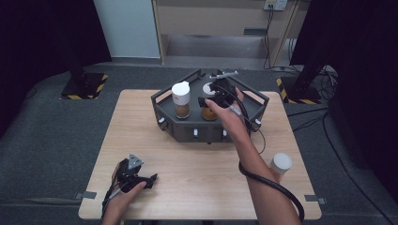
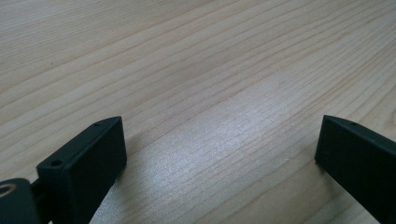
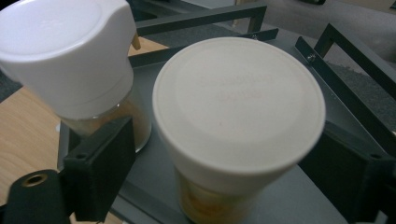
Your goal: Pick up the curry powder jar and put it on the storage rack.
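Forearms are seen entering from the table's (image 1: 197,187) near edge. The right arm is stretched forward over the middle, its hand raised above a dark rack (image 1: 256,110) at the far edge. The left hand is laid down by the near left corner.

A pale wooden top is shown, set on grey carpet, with dark drapes at both sides and a light cabinet at the back. The rack, a low metal tray with railed walls, is placed at the far middle.

The right gripper (image 3: 224,163) is held around a jar (image 3: 238,107) standing in the rack; its jaws are parted, one at each side of the white lid, and no pad is seen pressing on it. A second jar (image 3: 70,56), with a taller white cap, is stood just beside it in the rack. A third jar (image 1: 280,164) is left on the table near the right edge, beside the right forearm.

The left gripper (image 2: 219,154) is rested on the wood with its jaws wide apart and nothing between them.
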Demonstrator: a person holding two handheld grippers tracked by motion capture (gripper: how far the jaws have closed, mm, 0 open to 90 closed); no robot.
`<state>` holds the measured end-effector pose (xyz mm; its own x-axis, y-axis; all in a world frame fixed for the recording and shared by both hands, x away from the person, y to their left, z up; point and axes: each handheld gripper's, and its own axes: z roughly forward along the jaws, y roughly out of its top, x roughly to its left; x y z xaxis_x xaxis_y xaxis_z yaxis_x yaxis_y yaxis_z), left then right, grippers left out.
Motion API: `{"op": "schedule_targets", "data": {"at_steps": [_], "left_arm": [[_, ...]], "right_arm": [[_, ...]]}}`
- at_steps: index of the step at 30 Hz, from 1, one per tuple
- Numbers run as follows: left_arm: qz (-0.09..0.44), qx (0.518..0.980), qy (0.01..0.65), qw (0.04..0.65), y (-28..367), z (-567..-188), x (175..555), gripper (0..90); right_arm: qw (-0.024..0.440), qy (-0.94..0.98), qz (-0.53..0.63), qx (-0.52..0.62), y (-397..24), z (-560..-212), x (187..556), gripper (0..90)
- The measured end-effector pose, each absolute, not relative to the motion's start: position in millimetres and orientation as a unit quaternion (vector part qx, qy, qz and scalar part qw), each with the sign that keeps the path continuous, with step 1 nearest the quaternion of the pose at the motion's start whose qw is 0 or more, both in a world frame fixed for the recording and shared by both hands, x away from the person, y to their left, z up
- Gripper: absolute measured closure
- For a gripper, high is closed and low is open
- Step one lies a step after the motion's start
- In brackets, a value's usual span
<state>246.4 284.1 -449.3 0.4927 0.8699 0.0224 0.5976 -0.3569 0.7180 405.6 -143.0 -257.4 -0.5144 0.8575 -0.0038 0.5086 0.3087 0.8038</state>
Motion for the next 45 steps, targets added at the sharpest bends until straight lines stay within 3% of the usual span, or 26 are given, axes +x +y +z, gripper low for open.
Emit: {"op": "schedule_targets", "data": {"at_steps": [12, 45], "left_arm": [[0.205, 0.798, 0.46, 0.332, 284.1, -449.3, 246.3, 0.4], [0.204, 0.798, 0.46, 0.332, 284.3, -449.1, 246.8, 0.2]], "right_arm": [[0.235, 0.783, 0.402, 0.412, -176.3, -242.8, 364.9, 3.9], [0.219, 0.795, 0.403, 0.397, -235.5, -235.6, 322.5, 3.5]]}}
